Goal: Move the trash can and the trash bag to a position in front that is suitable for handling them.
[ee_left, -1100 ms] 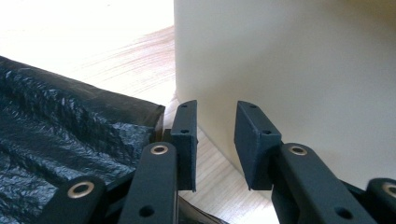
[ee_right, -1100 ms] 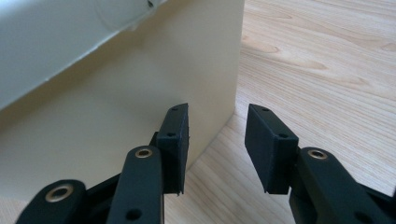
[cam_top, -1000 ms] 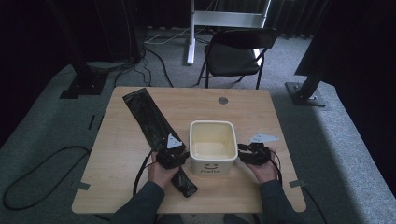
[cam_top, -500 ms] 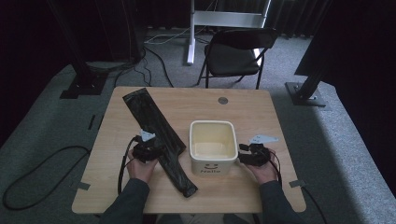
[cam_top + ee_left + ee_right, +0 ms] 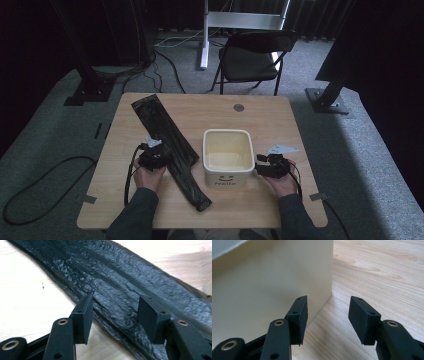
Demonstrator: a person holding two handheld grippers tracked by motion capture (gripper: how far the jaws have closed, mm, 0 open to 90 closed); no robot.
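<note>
One table (image 5: 280,125) carries one black bag (image 5: 167,145), one cream tub (image 5: 227,159) and one small grey disc (image 5: 238,107); one chair (image 5: 250,60) stands beyond it at 12 o'clock. Two grippers work here, one in each hand.

The bag lies flat in a long strip running from 10 o'clock on the table down to 6 o'clock, just left of the tub. The left gripper (image 5: 159,159) sits on the strip's left edge, at 9 o'clock from the tub. In the left gripper view its jaws have just been opening and stand wide, with crinkled bag (image 5: 120,282) below and ahead of the pads; neither pad presses on it.

The right gripper (image 5: 267,165) rests at 3 o'clock from the tub, just beside its wall. In the right gripper view the jaws have just been opening and stand at their widest, holding nothing; the tub's wall (image 5: 269,282) rises at 10 o'clock from the left pad, bare wood between the pads.
</note>
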